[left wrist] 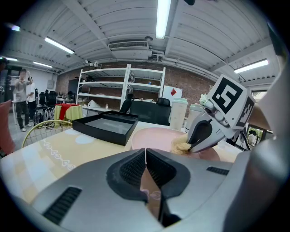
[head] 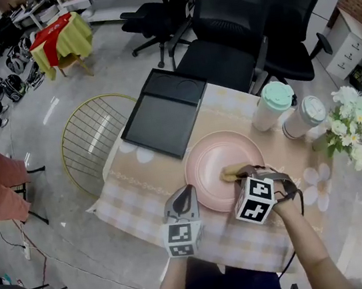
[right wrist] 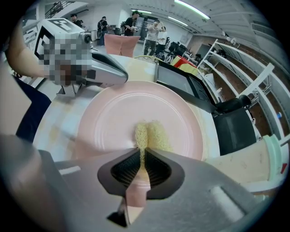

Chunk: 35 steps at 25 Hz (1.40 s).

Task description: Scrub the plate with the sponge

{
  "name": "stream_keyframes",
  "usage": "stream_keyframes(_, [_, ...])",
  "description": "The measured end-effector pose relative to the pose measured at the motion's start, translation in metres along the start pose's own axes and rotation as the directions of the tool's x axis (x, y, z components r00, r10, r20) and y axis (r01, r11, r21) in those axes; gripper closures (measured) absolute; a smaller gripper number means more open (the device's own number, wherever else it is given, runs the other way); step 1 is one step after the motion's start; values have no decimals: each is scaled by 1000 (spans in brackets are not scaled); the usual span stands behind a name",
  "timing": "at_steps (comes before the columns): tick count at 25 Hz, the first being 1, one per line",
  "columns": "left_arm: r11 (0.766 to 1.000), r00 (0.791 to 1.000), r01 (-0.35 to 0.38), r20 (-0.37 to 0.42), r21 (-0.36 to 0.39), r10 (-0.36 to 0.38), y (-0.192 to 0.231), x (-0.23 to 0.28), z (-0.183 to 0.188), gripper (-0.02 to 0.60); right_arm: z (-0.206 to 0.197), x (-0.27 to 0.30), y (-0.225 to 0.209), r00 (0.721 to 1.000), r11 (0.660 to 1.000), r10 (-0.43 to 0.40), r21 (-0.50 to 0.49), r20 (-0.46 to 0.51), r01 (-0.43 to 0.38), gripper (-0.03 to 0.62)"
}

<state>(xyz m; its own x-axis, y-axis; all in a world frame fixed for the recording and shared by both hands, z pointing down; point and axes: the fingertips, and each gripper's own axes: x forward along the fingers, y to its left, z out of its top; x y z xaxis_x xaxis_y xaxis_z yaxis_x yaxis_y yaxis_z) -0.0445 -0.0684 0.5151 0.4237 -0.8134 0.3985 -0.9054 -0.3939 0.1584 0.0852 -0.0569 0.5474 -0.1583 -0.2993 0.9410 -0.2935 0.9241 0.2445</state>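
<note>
A pink plate (head: 207, 163) lies on the checked tablecloth. On its near right part rests a yellow sponge (head: 231, 172), with my right gripper (head: 243, 175) shut on it. In the right gripper view the sponge (right wrist: 150, 134) sticks out from between the jaws of that gripper (right wrist: 142, 152) onto the plate (right wrist: 113, 113). My left gripper (head: 187, 192) is shut at the plate's near left rim. Its jaws (left wrist: 146, 152) meet in a thin line with nothing visible between them. The plate (left wrist: 152, 136) and sponge (left wrist: 182, 146) lie just beyond them.
A black tray (head: 163, 113) sits behind the plate on the left. Two lidded cups (head: 272, 103) (head: 303, 115) and white flowers (head: 350, 115) stand at the right. A gold wire frame (head: 92, 137) is beside the table's left edge, office chairs (head: 230, 25) behind.
</note>
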Motion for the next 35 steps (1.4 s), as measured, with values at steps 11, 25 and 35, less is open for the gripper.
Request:
stream_keyframes(11, [1000,1000,4,2,-1,-4,-1,0,2,568,-5,-6,17,997,997,69,-19,-21,-69,563])
stream_keyframes(25, [1000,1000,2,3,3,-2,-2,0,2,568,-12,-14,35,985,985,165,-41,-55,-167,563])
stream_keyframes(35, [1000,1000,1,3,4,-1,-1,0,2,568,-14,-20,48,960,959,274,-52,-57,-277,563])
